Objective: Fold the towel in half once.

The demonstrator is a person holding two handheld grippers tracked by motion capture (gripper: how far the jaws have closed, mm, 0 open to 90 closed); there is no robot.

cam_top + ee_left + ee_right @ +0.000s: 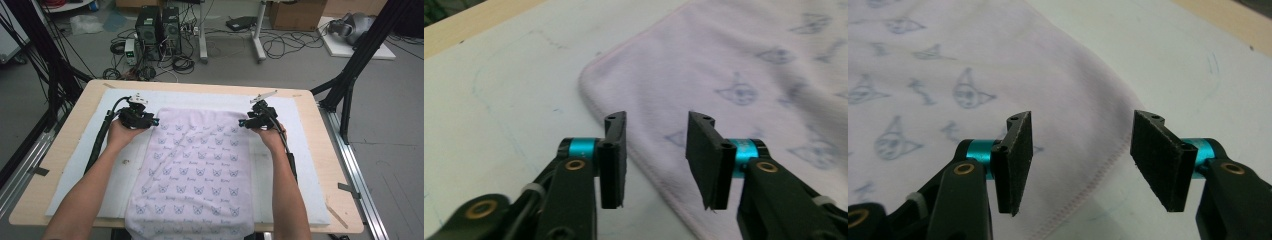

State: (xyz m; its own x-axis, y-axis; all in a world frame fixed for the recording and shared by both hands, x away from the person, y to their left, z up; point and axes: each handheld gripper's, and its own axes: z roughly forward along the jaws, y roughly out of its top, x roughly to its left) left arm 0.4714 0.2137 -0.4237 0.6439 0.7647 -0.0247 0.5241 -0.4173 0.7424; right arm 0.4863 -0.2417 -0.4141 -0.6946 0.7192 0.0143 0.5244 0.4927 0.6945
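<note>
The towel (pixel 195 170) is lying spread flat on the white mat (pixel 300 165), nothing folded yet. Its far corners are being approached by the left gripper (pixel 156 121) and right gripper (pixel 242 123), jaws apart, nothing clamped.

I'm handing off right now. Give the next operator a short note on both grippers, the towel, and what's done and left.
Left gripper: open, over the towel's far left corner, edge between the jaws, not pinched.
Right gripper: open, over the far right corner, same.
Towel: flat on the white mat, near end hanging over the table edge.
Done: both grippers lined up at the corners.
Left: probably pinch both corners, then fold.
</note>
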